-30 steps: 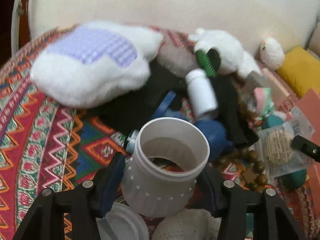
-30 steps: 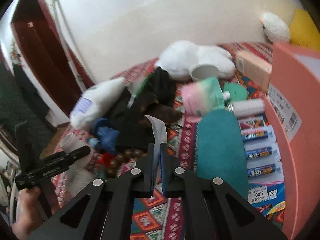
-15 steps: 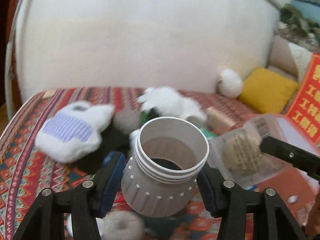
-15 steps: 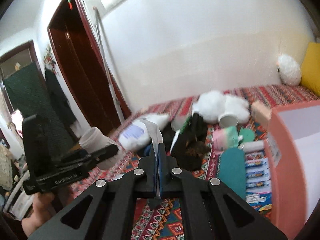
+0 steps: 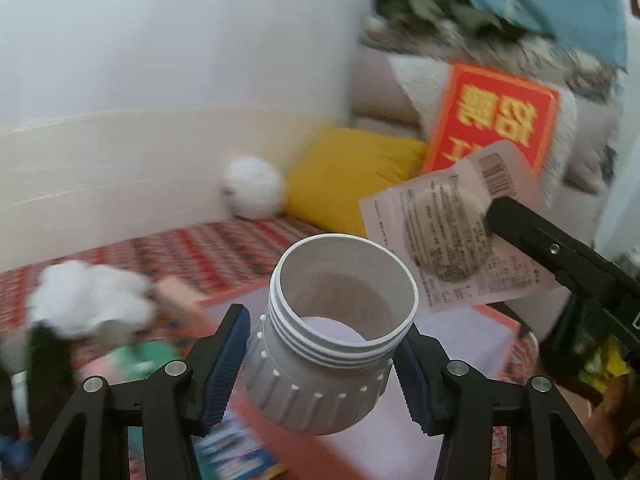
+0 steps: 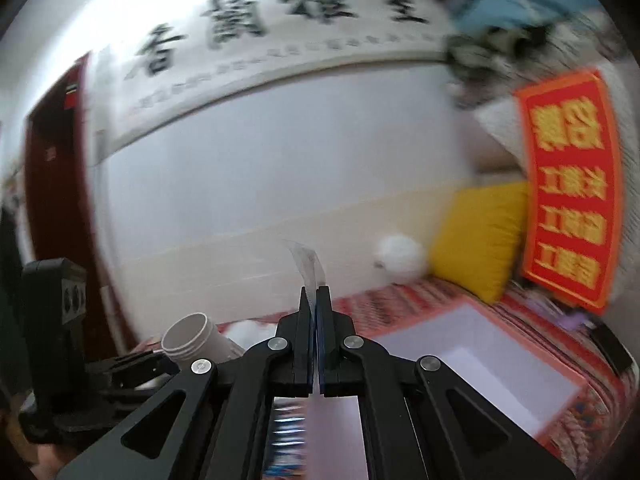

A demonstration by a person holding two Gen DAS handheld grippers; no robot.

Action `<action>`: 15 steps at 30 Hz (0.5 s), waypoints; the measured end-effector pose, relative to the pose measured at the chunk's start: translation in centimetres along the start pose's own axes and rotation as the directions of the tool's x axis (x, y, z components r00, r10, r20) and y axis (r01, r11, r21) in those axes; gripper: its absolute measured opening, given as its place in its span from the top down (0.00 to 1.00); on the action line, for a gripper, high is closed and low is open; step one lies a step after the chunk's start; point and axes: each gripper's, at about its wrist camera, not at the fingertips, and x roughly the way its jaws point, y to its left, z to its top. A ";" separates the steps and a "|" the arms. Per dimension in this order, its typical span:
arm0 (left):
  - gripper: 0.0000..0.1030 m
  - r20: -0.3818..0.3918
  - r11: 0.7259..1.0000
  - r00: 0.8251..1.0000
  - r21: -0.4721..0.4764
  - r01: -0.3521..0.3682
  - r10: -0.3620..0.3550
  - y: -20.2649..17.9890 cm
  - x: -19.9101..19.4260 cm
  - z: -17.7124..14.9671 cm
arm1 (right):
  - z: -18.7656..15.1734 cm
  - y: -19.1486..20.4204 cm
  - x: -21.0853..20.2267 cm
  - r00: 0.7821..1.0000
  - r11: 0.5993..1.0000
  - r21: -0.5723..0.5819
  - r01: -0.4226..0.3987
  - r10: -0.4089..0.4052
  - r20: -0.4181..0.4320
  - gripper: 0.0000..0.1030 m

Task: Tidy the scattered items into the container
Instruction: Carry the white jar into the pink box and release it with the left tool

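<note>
The left gripper has its blue-padded fingers clamped on the ribbed sides of an open white plastic jar, mouth up and tilted a bit, held in the air above the salmon-pink box with the white inside. The right gripper is pinched tight on a thin clear sachet, barcode and fine print on it, something round and tan inside, hanging just beside the jar's rim up and to its right. Behind sit a yellow cushion, a white fluffy ball and a red banner, all pretty blurry
</note>
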 end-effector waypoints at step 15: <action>0.06 -0.088 0.993 0.992 -0.065 -0.098 0.092 1.5 3.6 -1.1 | -1.2 -5.6 2.9 0.970 0.968 0.088 0.235 -0.228 -0.090 0.10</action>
